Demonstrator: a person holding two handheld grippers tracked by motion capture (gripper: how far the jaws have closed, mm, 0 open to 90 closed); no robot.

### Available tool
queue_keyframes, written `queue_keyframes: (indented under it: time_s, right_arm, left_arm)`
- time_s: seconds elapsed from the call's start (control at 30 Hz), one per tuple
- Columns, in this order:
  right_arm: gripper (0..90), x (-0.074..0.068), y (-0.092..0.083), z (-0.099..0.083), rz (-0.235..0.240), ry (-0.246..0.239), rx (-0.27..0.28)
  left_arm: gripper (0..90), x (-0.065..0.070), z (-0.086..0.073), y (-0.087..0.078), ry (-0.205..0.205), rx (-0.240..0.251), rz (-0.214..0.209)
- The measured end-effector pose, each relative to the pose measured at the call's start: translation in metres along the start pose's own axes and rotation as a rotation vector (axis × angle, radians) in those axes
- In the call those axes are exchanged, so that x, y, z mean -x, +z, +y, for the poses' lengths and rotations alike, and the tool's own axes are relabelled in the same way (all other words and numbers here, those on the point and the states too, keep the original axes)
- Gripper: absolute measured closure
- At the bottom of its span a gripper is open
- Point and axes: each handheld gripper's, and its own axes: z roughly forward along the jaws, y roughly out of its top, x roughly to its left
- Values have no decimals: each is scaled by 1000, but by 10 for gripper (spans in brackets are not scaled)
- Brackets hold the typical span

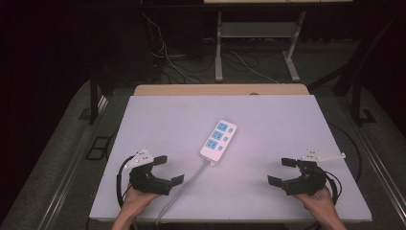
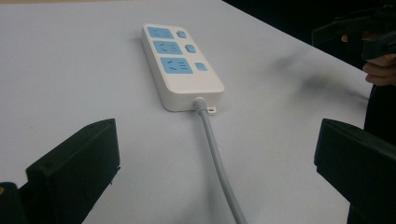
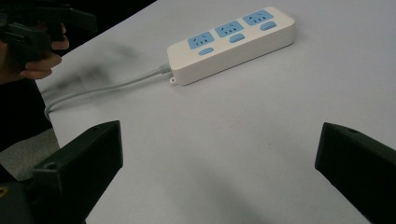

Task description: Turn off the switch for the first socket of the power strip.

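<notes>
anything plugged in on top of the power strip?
No. The power strip shows three blue sockets, all empty, each with a blue switch beside it. Its grey cable runs off the near table edge; its underside on the white table is hidden.

No text, brand, number or sign is showing clearly enough to be read in any view. The white power strip [image 2: 180, 65] is lying on the counter [image 1: 268, 124] and is carrying no readable label; its three blue socket faces and the three small blue buttons beside them are showing only their slots and plain surfaces, without letters or marks that I can make out. The black jaws of both tools and the grey plates on top of them are also showing no writing.
</notes>
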Motion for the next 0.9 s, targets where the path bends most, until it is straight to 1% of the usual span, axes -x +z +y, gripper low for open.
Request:
queue_keyframes:
  time_s: [0.2,0.3,0.5,0.57,0.67,0.73,0.9]
  right_arm:
    - [6,-1,-1,0,0,1,4]
    - [6,-1,-1,0,1,0,1]
    - [6,-1,-2,-1,1,2,0]
    - [6,-1,-2,-1,2,3,1]
    - [6,-1,-2,-1,1,0,-1]
    - [6,-2,-1,-1,2,-3,-2]
    - [6,-2,0,-1,1,-2,-7]
  left_arm:
    - [0,4,4,3,17,-28,-10]
    - [0,5,7,4,19,-30,-11]
    - [0,4,13,6,24,-44,-6]
    - [0,4,18,7,27,-39,-8]
    - [0,4,20,9,28,-39,-6]
    - [0,3,25,12,31,-53,-10]
    - [0,1,30,15,36,-66,-14]
